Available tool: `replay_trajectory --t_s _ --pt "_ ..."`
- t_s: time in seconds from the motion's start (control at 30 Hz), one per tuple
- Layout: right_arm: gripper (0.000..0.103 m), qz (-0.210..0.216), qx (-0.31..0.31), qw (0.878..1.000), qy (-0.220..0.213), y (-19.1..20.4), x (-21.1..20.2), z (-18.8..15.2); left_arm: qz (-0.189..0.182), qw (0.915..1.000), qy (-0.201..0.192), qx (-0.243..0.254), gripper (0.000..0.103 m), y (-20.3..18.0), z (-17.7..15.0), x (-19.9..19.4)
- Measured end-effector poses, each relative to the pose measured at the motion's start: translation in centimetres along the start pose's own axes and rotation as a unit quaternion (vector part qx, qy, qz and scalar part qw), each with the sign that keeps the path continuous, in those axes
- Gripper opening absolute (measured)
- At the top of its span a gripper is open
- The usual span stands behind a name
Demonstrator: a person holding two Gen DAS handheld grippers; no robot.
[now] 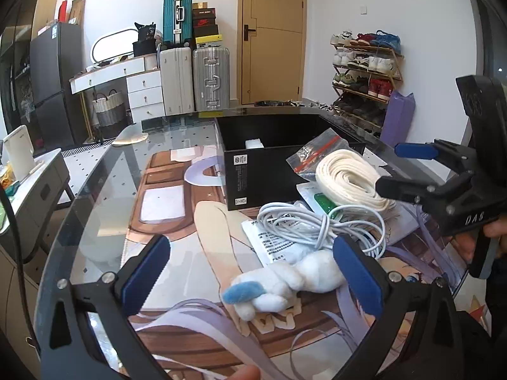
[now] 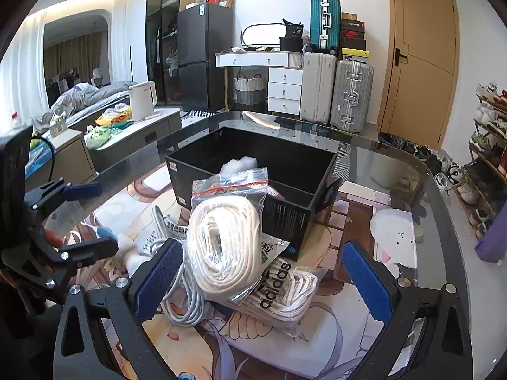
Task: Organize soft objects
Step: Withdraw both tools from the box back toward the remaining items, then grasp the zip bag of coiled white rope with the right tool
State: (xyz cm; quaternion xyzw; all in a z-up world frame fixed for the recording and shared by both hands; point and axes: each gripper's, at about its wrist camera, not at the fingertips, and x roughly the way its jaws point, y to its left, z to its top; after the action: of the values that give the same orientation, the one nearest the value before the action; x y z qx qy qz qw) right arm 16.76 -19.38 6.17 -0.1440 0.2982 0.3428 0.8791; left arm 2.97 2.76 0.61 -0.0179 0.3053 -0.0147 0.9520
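A white plush toy with a blue ear lies on the table mat between the fingers of my left gripper, which is open and not touching it. Behind it sit a tangled white cable, a printed packet and a coil of white rope in a zip bag. My right gripper is open around the rope coil, which rests on an Adidas bag. A black box behind the pile holds a white fluffy item. The left gripper shows at the left, over the plush.
The pile lies on a glass table over a printed mat; the table's curved edge runs left and far. A side cabinet with a kettle stands left, suitcases behind, a shoe rack right. A hand holds the right gripper.
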Motion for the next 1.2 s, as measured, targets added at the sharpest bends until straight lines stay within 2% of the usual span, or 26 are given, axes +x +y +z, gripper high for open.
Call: replay_trajectory --t_s 0.37,0.67,1.13,1.2 --pt "0.102 -0.032 -0.037 0.999 0.017 1.2 1.3 -0.8 0.003 1.0 0.007 0.006 0.103 -0.6 -0.3 0.4" --pt "0.102 -0.038 -0.059 0.997 0.023 2.1 1.7 -1.3 -0.006 0.9999 0.012 -0.002 0.103 -0.3 -0.5 0.7" --pt "0.102 -0.006 -0.088 0.995 0.035 3.4 2.0 -1.7 -0.011 0.9998 0.016 0.0 0.103 -0.2 -0.6 0.8" --pt "0.096 0.0 -0.089 0.995 0.04 3.5 2.3 -1.7 -0.011 0.9998 0.016 0.0 0.103 -0.2 -0.6 0.8"
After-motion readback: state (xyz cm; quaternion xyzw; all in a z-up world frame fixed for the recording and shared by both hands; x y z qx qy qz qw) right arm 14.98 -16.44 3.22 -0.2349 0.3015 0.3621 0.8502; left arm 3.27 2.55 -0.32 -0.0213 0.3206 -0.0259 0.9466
